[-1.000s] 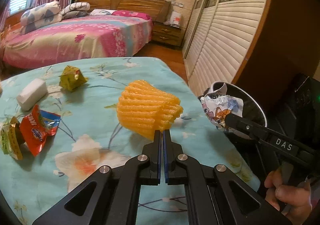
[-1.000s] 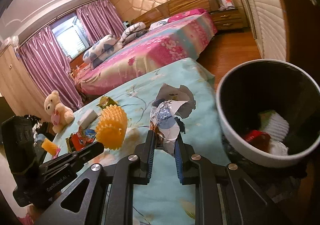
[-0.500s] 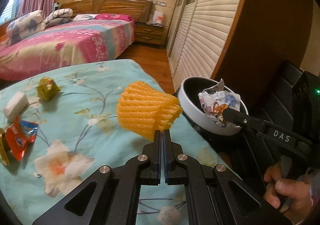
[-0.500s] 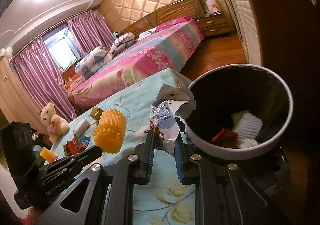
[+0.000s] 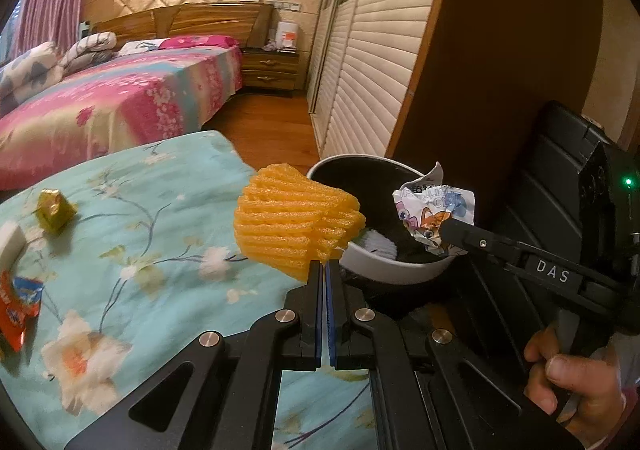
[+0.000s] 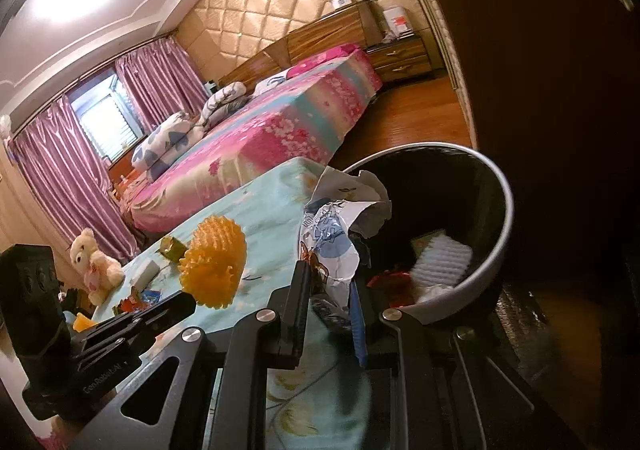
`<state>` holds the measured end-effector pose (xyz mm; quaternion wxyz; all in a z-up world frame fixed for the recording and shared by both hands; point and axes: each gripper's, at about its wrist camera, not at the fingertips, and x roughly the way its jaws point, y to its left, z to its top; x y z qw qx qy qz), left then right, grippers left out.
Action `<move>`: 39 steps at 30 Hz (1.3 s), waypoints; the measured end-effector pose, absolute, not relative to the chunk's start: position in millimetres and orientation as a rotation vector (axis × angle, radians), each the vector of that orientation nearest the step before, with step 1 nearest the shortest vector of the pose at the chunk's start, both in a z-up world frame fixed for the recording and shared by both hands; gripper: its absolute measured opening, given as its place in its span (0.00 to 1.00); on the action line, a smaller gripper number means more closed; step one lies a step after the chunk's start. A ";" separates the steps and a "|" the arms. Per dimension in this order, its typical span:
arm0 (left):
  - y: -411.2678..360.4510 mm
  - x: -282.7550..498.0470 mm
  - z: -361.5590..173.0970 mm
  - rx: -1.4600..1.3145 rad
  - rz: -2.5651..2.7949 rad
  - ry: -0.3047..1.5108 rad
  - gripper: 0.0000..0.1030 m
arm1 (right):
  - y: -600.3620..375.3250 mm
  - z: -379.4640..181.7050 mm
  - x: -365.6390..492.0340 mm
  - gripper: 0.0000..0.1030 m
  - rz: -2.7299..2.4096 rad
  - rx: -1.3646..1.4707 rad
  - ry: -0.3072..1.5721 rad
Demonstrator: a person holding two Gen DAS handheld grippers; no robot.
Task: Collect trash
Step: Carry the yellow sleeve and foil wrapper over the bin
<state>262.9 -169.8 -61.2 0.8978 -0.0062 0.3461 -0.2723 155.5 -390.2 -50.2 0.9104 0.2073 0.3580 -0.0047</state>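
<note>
My left gripper point(image 5: 324, 268) is shut on an orange foam fruit net point(image 5: 294, 224) and holds it in the air at the near rim of the bin point(image 5: 394, 274). My right gripper point(image 6: 330, 286) is shut on a crumpled cartoon-print wrapper point(image 6: 336, 230), held over the bin's rim point(image 6: 506, 206); in the left wrist view this wrapper point(image 5: 434, 212) hangs above the bin's opening. The bin is white outside, black inside, with white foam point(image 6: 440, 260) and red trash in it.
On the floral teal tablecloth point(image 5: 160, 234) lie a green-gold wrapper point(image 5: 54, 206), a white block point(image 5: 10, 244) and a red snack packet point(image 5: 16, 310). A dark wardrobe side stands right behind the bin. A bed and a teddy bear point(image 6: 94, 264) are beyond.
Both grippers have moved right, off the table toward the bin, each still holding its piece. The wrapper is now over the bin and the foam net is at its rim.
</note>
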 end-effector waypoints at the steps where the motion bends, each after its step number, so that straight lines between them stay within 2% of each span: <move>1: -173.3 265.2 -61.6 -0.007 -0.570 0.716 0.00 | -392.8 -50.9 155.0 0.18 -0.015 0.430 0.738; 22: -231.5 290.1 -69.4 0.066 -0.632 0.714 0.00 | -424.8 -58.4 165.5 0.18 -0.083 0.442 0.757; 39: -241.5 277.9 -67.0 0.084 -0.642 0.725 0.00 | -433.3 -63.9 183.8 0.18 -0.104 0.435 0.790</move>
